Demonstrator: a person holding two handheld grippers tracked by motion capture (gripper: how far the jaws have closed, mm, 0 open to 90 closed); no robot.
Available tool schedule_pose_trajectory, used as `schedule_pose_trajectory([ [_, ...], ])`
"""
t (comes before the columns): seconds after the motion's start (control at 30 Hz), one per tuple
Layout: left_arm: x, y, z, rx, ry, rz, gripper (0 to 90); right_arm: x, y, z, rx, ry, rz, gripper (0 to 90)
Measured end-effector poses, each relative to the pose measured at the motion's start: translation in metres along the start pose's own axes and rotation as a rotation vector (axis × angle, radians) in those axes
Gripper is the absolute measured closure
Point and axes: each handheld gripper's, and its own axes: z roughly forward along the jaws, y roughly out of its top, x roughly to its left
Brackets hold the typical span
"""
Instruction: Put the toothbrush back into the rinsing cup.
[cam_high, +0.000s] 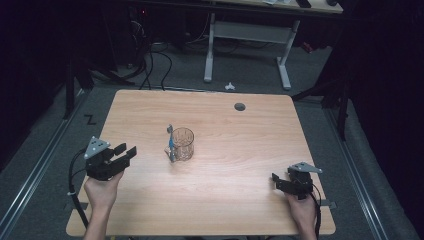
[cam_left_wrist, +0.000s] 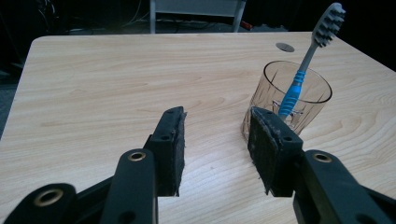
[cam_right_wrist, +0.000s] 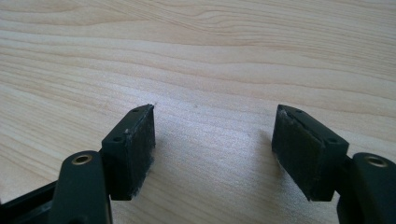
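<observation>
A clear ribbed glass (cam_high: 182, 144) (cam_left_wrist: 286, 102) stands near the middle of the wooden table (cam_high: 240, 150). A blue and grey toothbrush (cam_high: 171, 142) (cam_left_wrist: 303, 70) leans inside it, bristle head up. My left gripper (cam_high: 125, 152) (cam_left_wrist: 215, 147) is open and empty, held left of the glass with its jaws pointing toward it. My right gripper (cam_high: 276, 181) (cam_right_wrist: 212, 149) is open too, low over bare wood at the table's front right, nothing between its jaws.
A round cable hole (cam_high: 240, 106) (cam_left_wrist: 285, 47) sits in the table's far right part. Beyond the far edge stands a white desk frame (cam_high: 247, 45), with cables (cam_high: 150, 65) on the floor. Metal rails run along the table's sides.
</observation>
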Motion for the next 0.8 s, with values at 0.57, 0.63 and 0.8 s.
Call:
schedule_pose_trajectory([
  [0.57, 0.008, -0.016, -0.004, 0.008, 0.005, -0.051, 55.9, 0.0, 0.0, 0.0, 0.0, 0.0, 0.0, 30.5],
  [0.63, 0.01, -0.019, -0.005, 0.009, 0.005, -0.061, 55.9, 0.0, 0.0, 0.0, 0.0, 0.0, 0.0, 30.5],
  [0.8, 0.012, -0.023, -0.005, 0.017, 0.01, -0.071, 55.9, 0.0, 0.0, 0.0, 0.0, -0.001, -0.001, 30.5],
])
